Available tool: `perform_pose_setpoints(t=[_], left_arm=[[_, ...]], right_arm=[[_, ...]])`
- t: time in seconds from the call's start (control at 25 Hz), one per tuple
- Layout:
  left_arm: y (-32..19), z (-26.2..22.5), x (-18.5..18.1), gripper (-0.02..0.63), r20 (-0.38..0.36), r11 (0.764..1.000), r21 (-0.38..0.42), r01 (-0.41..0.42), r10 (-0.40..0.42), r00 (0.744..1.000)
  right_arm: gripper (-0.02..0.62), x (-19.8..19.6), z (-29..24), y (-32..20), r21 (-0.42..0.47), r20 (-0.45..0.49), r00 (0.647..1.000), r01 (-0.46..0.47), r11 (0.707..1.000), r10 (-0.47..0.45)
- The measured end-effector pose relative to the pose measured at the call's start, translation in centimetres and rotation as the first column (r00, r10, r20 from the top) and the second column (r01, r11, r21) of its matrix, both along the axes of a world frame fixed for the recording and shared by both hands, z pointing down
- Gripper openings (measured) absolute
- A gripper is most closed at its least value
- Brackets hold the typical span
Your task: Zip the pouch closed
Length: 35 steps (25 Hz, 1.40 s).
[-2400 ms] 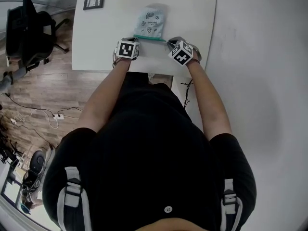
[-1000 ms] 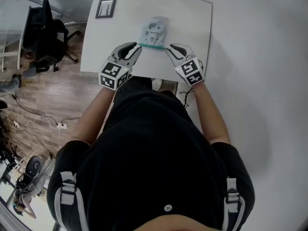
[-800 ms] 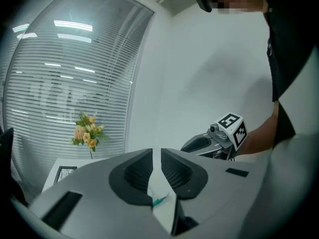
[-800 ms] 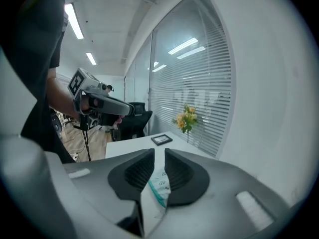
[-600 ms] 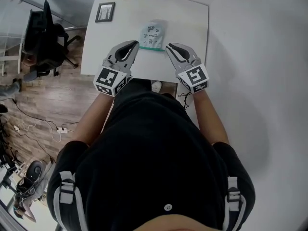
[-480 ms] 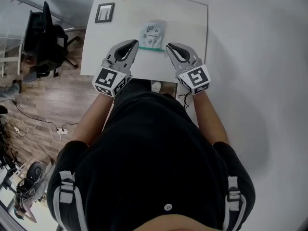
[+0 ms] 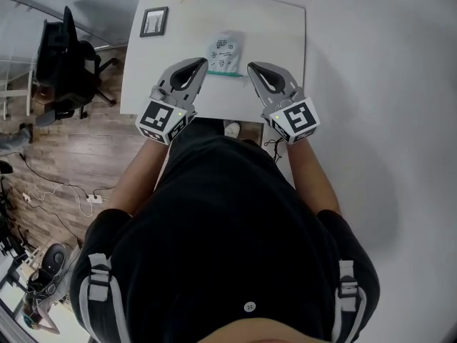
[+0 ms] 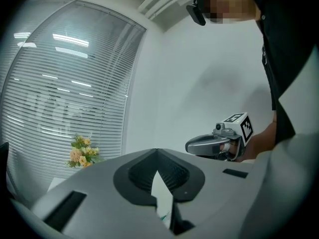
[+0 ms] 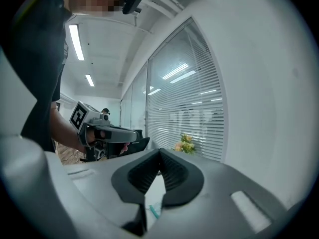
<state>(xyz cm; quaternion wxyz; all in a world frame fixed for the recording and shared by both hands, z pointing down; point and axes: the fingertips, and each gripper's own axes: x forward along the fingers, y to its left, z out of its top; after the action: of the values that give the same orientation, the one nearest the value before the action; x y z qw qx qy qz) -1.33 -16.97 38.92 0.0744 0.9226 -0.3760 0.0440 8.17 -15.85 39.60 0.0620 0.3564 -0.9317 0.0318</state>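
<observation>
Our left gripper (image 7: 201,64) and right gripper (image 7: 252,67) hover empty, jaws closed together, over the table's (image 7: 285,27) near edge. The pouch (image 7: 225,51) lies just beyond, between them. We judge the zipping finished, so next we simply withdraw.

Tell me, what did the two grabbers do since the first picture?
The left gripper and right gripper lifted up off the pouch, away from its green zipper edge, and now their jaws are shut and empty. The pouch stayed flat on the table.

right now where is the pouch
In the head view the pouch lies on the white table, just beyond and between the tips of the left gripper and right gripper, with the picture frame off to its left.
</observation>
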Motion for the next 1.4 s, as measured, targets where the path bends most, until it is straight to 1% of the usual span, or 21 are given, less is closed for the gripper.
perform_pose_setpoints(t=[0.36,0.72,0.96,1.2,1.4], left_arm=[[0.3,-0.3,-0.2,0.008,-0.012,1.000,0.019,0.005,-0.005,1.000],[0.7,-0.5,-0.5,0.008,-0.015,1.000,0.024,0.015,-0.015,1.000],[0.7,-0.9,-0.5,0.008,-0.004,0.999,0.029,0.025,-0.024,1.000],[0.8,-0.7,-0.4,0.008,-0.007,0.999,0.033,0.017,-0.016,1.000],[0.7,-0.6,-0.3,0.008,0.000,0.999,0.033,0.025,-0.025,1.000]], right_arm=[[0.011,0.0,-2.5,-0.1,0.026,0.060,0.998,-0.009,1.000,0.007],[0.011,0.0,-3.0,0.2,0.047,0.051,0.999,-0.005,0.999,0.003],[0.011,-0.1,-3.4,0.4,0.054,0.050,0.999,-0.002,0.999,-0.001],[0.011,0.1,-3.6,0.3,0.050,0.057,0.998,-0.006,0.999,0.003],[0.011,0.1,-3.3,0.3,0.049,0.060,0.998,-0.008,0.999,0.005]])
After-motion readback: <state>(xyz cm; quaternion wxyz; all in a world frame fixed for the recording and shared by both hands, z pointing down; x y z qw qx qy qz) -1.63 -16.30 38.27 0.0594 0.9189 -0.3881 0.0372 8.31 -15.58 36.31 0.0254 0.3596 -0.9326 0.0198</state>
